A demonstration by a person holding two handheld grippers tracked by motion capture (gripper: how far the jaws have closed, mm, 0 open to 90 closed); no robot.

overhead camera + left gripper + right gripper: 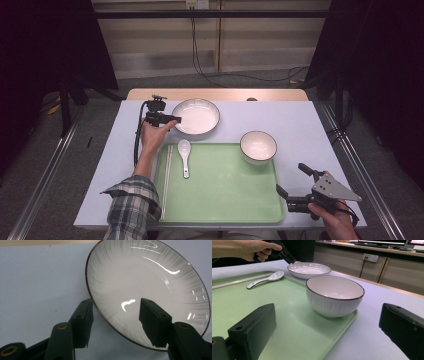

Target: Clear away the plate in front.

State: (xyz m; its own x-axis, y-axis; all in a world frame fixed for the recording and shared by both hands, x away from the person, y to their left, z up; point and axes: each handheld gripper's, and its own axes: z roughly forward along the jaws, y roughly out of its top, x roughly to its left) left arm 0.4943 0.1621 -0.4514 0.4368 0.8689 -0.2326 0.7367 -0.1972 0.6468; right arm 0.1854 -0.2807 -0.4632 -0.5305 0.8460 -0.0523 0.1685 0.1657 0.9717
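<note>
While the table (300, 125) carries a green tray (225, 195), a shallow plate (196, 116) lies beyond it at 12 o'clock, its rim straddled by the wide-open, empty left gripper (172, 119). If closed off-centre, the thin rim could be tipped or slid. The right gripper (292, 186), spread and empty, is held at 4 o'clock near the bowl (258, 146).

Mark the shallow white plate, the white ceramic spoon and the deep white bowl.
shallow white plate with dark rim (196, 116), high view, centre of its well
white ceramic spoon (184, 148), high view, its scoop
deep white bowl with dark rim (335, 296), right gripper view, its outer wall
</note>
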